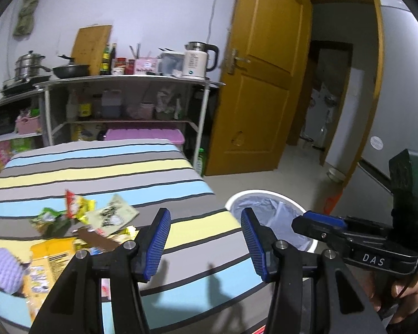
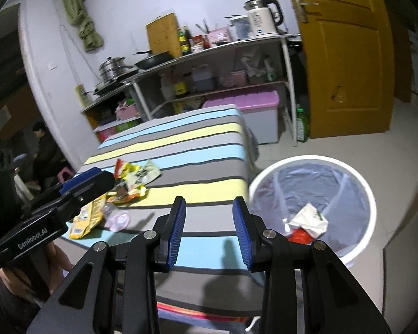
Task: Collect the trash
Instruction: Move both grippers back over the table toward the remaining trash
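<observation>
Behind everything stands a kitchen shelf (image 1: 125, 83) with a kettle (image 1: 199, 59), a pan (image 1: 71, 70) and bottles, and to its right a yellow-brown door (image 1: 262, 83) is open. Closer lies a table with a striped cloth (image 1: 119, 172). Both grippers are held above its near end, and each one has its fingers spread with nothing between them. The left gripper (image 1: 206, 240) has the trash wrappers (image 1: 97, 217) ahead and to the left of its fingers, lying in a loose heap on the cloth, with a purple foam piece (image 1: 2, 270) further left. The white bin (image 2: 312, 206) with a plastic liner stands on the floor just beside the table, ahead and to the right of the right gripper (image 2: 209, 231); a white crumpled packet (image 2: 309, 220) and something red already lie inside it. No object stands between the fingers and the wrappers
</observation>
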`<control>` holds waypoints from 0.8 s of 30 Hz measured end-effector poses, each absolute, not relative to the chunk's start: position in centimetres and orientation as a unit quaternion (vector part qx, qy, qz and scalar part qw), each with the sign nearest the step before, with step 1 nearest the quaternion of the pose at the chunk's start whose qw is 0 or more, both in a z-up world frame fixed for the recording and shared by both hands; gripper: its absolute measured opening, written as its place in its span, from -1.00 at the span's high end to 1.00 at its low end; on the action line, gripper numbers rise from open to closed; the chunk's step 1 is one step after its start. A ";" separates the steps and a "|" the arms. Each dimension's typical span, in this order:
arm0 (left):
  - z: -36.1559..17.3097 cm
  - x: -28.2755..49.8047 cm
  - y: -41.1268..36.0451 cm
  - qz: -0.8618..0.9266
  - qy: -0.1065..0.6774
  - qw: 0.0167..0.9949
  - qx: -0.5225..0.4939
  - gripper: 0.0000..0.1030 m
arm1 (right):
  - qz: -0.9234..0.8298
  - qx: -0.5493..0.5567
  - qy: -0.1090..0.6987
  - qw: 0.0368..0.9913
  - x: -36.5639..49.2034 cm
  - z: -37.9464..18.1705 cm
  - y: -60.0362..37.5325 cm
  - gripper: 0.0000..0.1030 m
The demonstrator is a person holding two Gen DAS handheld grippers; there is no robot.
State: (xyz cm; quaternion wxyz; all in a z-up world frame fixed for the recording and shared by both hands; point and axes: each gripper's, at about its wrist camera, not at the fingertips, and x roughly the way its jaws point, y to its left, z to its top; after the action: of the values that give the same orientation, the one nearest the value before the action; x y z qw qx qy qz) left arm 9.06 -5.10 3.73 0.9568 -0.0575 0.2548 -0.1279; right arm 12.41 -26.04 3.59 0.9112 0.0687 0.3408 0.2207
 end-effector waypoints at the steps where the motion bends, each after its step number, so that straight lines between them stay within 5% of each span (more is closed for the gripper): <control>1: 3.8 8.7 -4.6 -0.120 0.253 0.959 -0.056 -0.01 | 0.224 0.067 0.340 0.911 12.3 3.6 -25.7 0.29; 24: 3.1 2.4 3.6 -0.007 0.230 0.970 -0.079 -0.01 | 0.316 0.013 0.317 0.894 9.6 3.8 -17.2 0.18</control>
State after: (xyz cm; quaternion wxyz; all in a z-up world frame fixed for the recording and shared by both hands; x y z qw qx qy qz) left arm 2.39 3.63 3.13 0.9700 -0.0790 0.2300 -0.0071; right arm 9.59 -17.20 3.85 0.8940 0.0126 0.3169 0.3164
